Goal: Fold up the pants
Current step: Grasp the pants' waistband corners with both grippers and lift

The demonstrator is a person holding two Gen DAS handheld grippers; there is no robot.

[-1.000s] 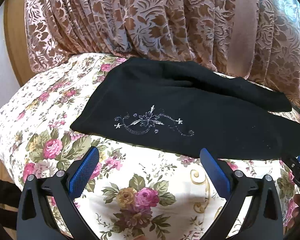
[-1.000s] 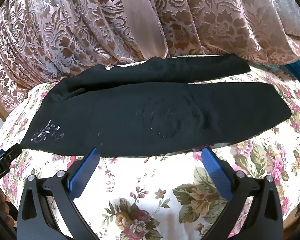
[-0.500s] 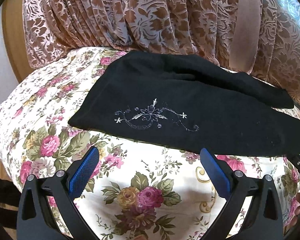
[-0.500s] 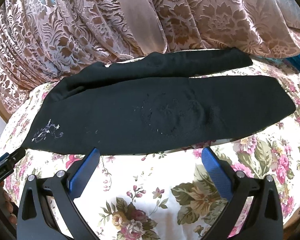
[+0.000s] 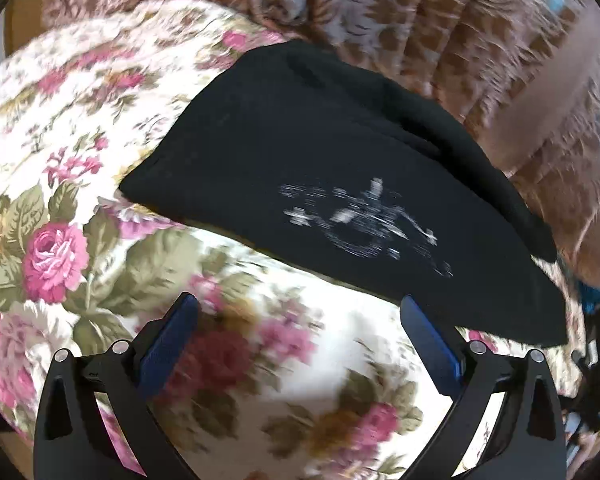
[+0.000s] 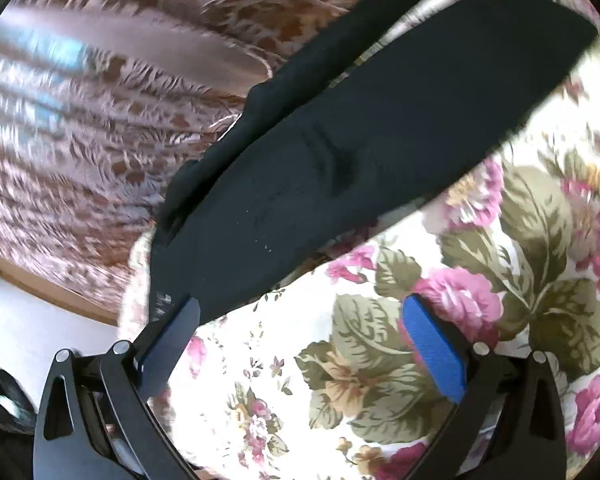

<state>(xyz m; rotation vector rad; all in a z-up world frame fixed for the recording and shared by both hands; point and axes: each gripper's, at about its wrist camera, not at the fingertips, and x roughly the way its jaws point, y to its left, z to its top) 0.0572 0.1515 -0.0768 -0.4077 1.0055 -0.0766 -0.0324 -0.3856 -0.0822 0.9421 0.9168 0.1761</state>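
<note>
Black pants [image 5: 308, 168] lie flat on a floral bedspread [image 5: 60, 240], legs stacked lengthwise, with a white embroidered motif [image 5: 364, 224] near the waist end. My left gripper [image 5: 298, 320] is open and empty, just short of the pants' near edge by the motif. In the right wrist view the pants [image 6: 360, 152] run diagonally up to the right. My right gripper [image 6: 300, 322] is open and empty; its left fingertip [image 6: 188, 312] overlaps the pants' near edge in this view.
A brown patterned curtain [image 5: 420, 20] hangs right behind the bed, also in the right wrist view [image 6: 100, 120]. A wooden frame and pale wall [image 6: 40, 312] show at the bed's left end. The bedspread [image 6: 420, 360] spreads in front of the pants.
Both grippers moved closer to the pants and tilted; the views are motion-blurred. The left swung toward the waist end, the right rolled so the pants appear diagonal. Both stay open.
</note>
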